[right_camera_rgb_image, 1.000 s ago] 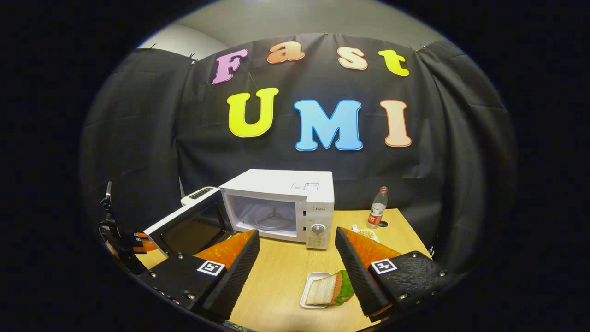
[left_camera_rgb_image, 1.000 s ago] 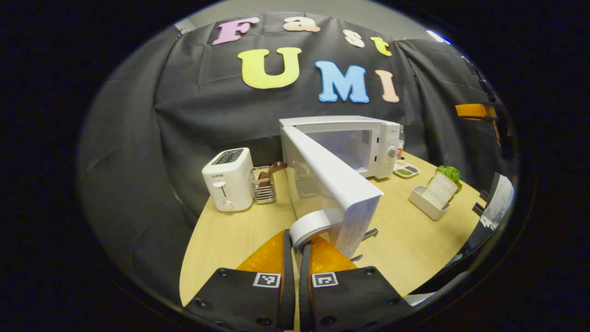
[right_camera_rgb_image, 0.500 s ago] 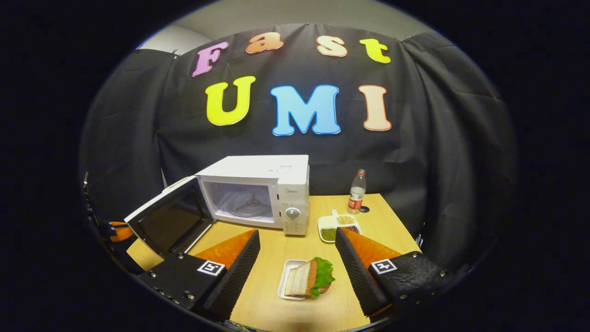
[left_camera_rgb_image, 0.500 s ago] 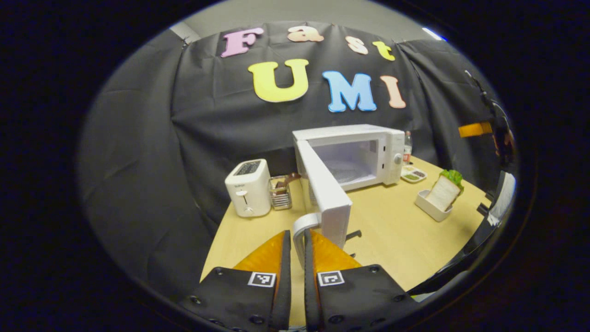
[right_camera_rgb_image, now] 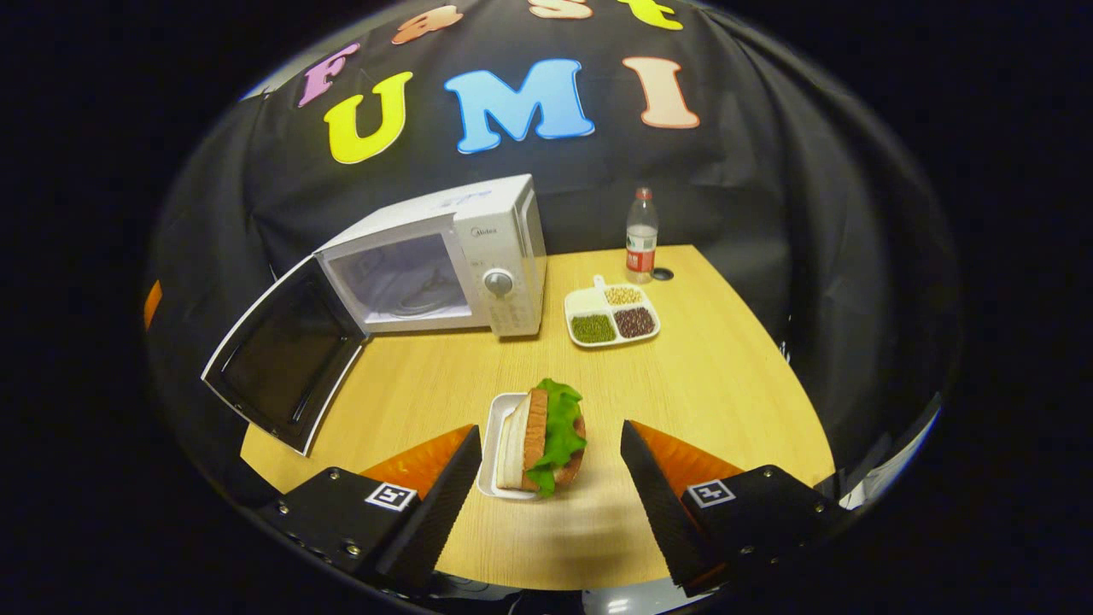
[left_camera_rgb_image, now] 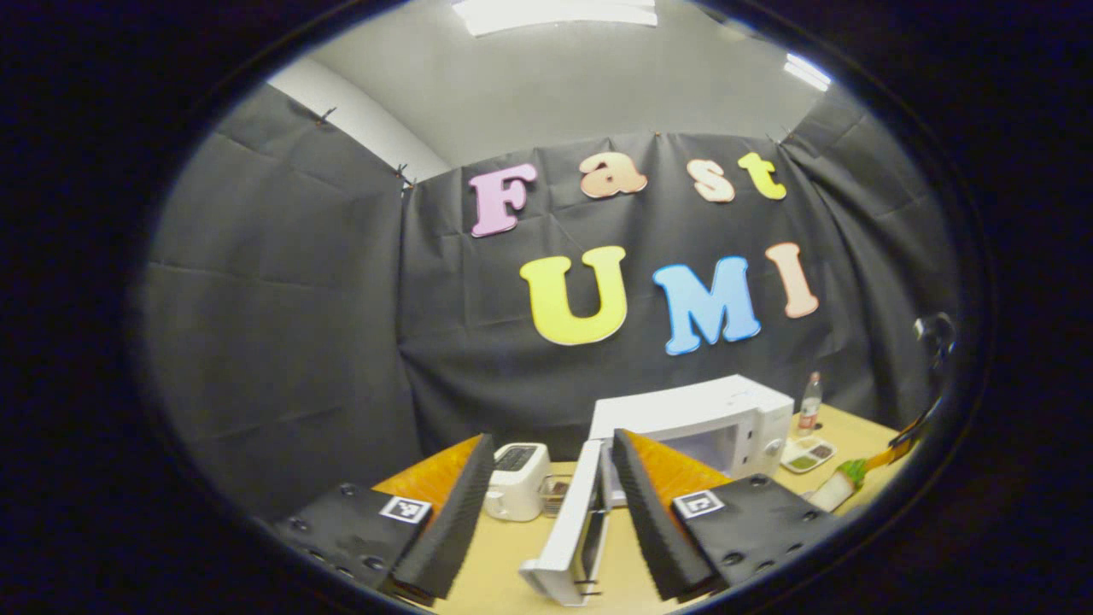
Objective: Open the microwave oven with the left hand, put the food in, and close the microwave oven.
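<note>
The sandwich (right_camera_rgb_image: 540, 440) — bread slices with a green lettuce leaf — stands on edge in a small white tray (right_camera_rgb_image: 492, 444) near the front edge of the wooden table (right_camera_rgb_image: 717, 384), directly ahead of the right gripper (right_camera_rgb_image: 546, 478), whose two fingers are spread wide, one to each side of the tray and above it, touching nothing. Bare tabletop lies all round the tray, with a broad open stretch between it and the microwave (right_camera_rgb_image: 444, 256), which sits toward the back left of the table against the black cloth wall (right_camera_rgb_image: 768, 171). The microwave door (right_camera_rgb_image: 282, 354) is swung fully out to the left, its dark window facing the room and its lower corner reaching over the table's left edge; the white cavity with the turntable inside is open to the front. Just right of the microwave lies a white divided dish (right_camera_rgb_image: 610, 316) holding green, dark and pale beans, and behind that a plastic bottle (right_camera_rgb_image: 641, 235) stands upright near the table's far edge. In the left gripper view the left gripper (left_camera_rgb_image: 546, 512) is released, its fingers wide apart and gripping nothing, with the open door (left_camera_rgb_image: 572, 534) seen edge-on between them, farther off. Beyond stand a white toaster (left_camera_rgb_image: 517, 491) to the left of the door and the microwave (left_camera_rgb_image: 709, 423) body behind it; the dish (left_camera_rgb_image: 807, 454), the bottle (left_camera_rgb_image: 810, 403) and the sandwich (left_camera_rgb_image: 841, 485) show small at the right.
</note>
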Available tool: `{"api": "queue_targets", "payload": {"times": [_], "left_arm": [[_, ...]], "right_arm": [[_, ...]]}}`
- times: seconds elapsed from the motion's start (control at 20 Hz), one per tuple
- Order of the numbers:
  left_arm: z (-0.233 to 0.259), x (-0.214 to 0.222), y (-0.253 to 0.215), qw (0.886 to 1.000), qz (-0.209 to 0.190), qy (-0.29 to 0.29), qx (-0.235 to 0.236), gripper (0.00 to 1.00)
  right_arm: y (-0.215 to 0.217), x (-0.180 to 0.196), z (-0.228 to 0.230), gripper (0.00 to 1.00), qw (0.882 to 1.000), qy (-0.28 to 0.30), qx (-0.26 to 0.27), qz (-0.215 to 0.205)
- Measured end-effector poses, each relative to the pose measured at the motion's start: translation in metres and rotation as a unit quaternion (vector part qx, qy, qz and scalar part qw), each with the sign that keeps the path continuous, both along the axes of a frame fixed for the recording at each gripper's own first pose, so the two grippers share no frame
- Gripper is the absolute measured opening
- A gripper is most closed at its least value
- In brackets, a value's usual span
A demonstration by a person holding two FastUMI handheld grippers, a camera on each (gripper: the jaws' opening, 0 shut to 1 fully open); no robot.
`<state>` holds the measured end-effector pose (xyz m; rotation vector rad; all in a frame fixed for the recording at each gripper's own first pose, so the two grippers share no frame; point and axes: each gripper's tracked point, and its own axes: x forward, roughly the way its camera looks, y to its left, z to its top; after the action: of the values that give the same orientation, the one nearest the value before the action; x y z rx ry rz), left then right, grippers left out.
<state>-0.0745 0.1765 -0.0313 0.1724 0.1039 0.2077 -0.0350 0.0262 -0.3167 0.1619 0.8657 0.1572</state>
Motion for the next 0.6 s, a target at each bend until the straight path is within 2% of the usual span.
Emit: {"api": "queue_targets", "payload": {"times": [0.05, 0.1, 0.15, 0.25, 0.3, 0.35, 0.45, 0.6], "left_arm": [[0.005, 0.010, -0.023, 1.000, -0.015, -0.005, -0.021, 1.00], [0.010, 0.021, -0.042, 0.999, -0.026, -0.012, -0.032, 0.89], [0.015, 0.030, -0.055, 0.999, -0.037, -0.017, -0.035, 0.97], [0.023, 0.045, -0.081, 0.998, -0.055, -0.017, -0.028, 1.00], [0.025, 0.051, -0.093, 0.998, -0.065, -0.013, -0.023, 0.97], [0.025, 0.056, -0.103, 0.997, -0.073, -0.010, -0.016, 0.97], [0.022, 0.065, -0.116, 0.997, -0.082, -0.002, -0.008, 0.94], [0.018, 0.076, -0.122, 0.997, -0.078, 0.010, -0.007, 1.00]], "right_arm": [[0.000, -0.004, -0.009, 0.99, 1.000, 0.018, 0.004, -0.001], [0.000, -0.007, -0.019, 0.99, 0.999, 0.032, 0.009, 0.000], [0.001, -0.007, -0.027, 0.99, 0.999, 0.046, 0.015, 0.000], [0.003, -0.008, -0.041, 0.99, 0.997, 0.067, 0.023, 0.004], [0.003, -0.008, -0.047, 0.98, 0.997, 0.075, 0.028, 0.005], [0.003, -0.009, -0.051, 0.89, 0.996, 0.083, 0.036, 0.005], [0.007, -0.005, -0.060, 0.89, 0.994, 0.099, 0.055, 0.003], [0.012, -0.002, -0.072, 0.89, 0.989, 0.124, 0.079, -0.004]]}}
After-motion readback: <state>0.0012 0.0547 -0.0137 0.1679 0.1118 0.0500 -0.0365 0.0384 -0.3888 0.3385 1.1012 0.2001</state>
